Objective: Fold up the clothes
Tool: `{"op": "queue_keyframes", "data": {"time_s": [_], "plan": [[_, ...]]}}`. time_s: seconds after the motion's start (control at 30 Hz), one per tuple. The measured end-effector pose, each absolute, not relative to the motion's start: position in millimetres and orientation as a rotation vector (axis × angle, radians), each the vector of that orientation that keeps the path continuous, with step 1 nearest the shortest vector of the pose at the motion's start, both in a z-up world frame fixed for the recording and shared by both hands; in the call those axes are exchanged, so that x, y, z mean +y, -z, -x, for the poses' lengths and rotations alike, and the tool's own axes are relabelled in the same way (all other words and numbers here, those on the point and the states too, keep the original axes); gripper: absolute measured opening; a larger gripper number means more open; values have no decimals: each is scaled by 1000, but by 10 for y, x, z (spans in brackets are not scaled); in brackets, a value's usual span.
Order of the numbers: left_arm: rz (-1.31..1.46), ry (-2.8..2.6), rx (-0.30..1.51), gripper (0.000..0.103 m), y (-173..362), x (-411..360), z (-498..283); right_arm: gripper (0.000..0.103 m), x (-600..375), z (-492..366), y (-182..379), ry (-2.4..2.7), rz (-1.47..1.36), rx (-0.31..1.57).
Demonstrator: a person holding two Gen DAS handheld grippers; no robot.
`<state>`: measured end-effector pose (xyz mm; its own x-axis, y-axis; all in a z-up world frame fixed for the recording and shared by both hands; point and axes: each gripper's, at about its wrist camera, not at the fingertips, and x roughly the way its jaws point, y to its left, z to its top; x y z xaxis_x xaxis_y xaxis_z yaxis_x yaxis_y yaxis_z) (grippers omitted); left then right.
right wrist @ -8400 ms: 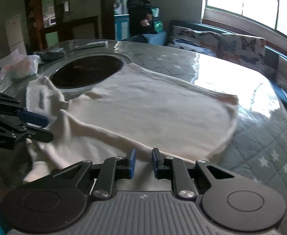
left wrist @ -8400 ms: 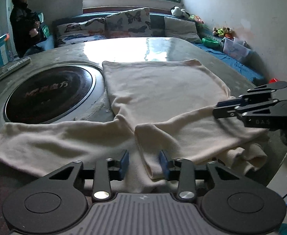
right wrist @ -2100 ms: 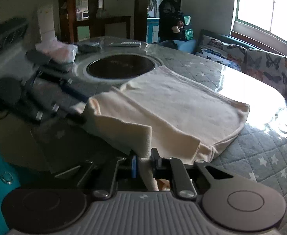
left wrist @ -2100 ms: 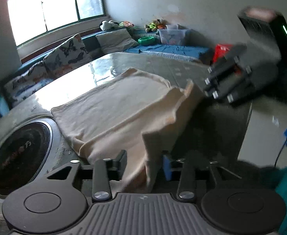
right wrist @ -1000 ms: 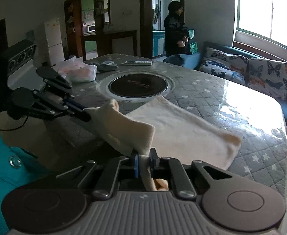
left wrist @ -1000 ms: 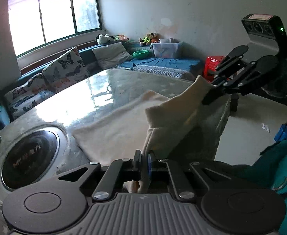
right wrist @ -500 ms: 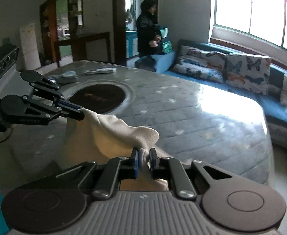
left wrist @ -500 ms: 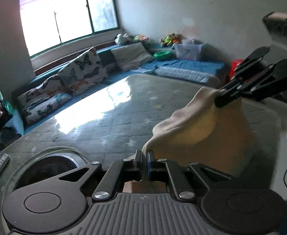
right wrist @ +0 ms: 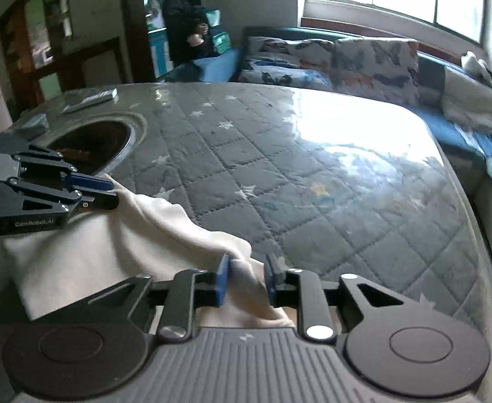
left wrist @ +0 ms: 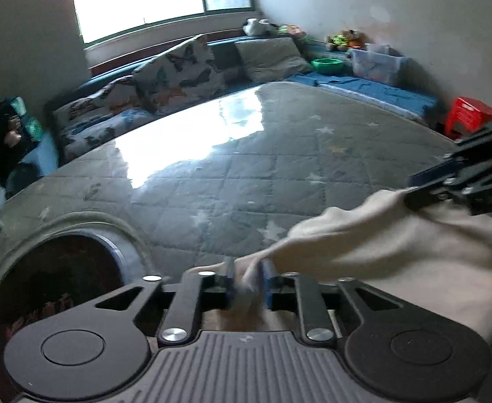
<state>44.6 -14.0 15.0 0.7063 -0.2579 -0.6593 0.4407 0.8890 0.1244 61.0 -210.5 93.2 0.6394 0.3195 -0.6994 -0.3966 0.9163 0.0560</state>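
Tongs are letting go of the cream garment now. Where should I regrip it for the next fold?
Probably the far folded edge of the cream garment, near each end, coming from the near side. That edge stands raised off the table. Left tongs and right tongs are opening, cloth between them.

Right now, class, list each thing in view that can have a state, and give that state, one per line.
Cream garment: bunched in folds on the table's near edge.
Left hand-held gripper: jaws opening, cloth between them.
Right hand-held gripper: jaws opening, cloth between them.
Quilted table: far part bare and glossy.
Round cooktop: dark, nothing on it.
Person in doorway: standing, holding something.
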Motion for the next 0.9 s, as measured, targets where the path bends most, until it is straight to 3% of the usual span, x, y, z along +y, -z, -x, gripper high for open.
{"op": "queue_keyframes", "data": {"time_s": [0.27,0.63,0.9], "plan": [[-204,466,667,23,-372,-186,-293,24,-2020,-255,-1140,-486,88,710],[-185,483,749,21,-179,-557,-517,23,-1900,-493,-819,-439,113,770],[-180,461,744,21,-134,-560,-511,24,-2058,-225,-1008,-455,85,702]]}}
